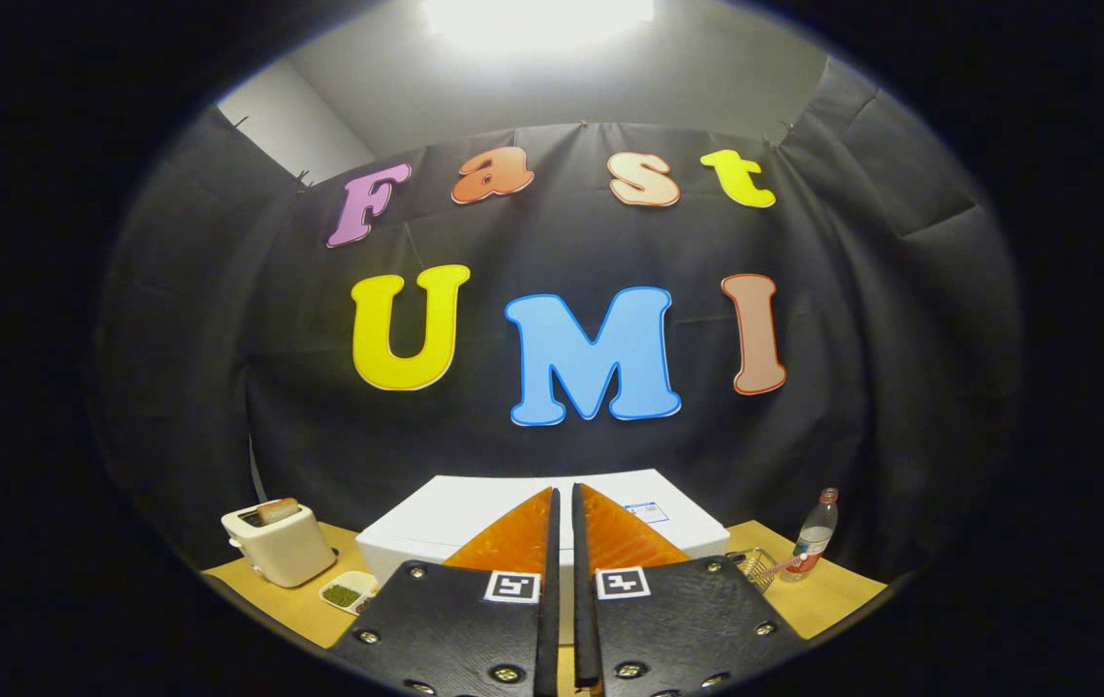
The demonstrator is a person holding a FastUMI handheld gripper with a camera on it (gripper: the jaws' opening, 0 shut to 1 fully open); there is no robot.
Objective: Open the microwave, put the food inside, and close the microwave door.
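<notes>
A white microwave (475,508) stands on the wooden table just beyond my fingers, seen from above, so its top shows and its door is hidden behind the fingers. My gripper (562,499) hovers over it, shut, with only a thin slit between the fingers and nothing held. A small white dish of green food (347,592) lies on the table left of the microwave, in front of the toaster.
A cream toaster (281,542) with a slice in its slot stands at the left of the table (833,595). Right of the microwave are a small wire basket (755,566) and a clear bottle with a red cap (815,534). Black cloth walls the booth behind.
</notes>
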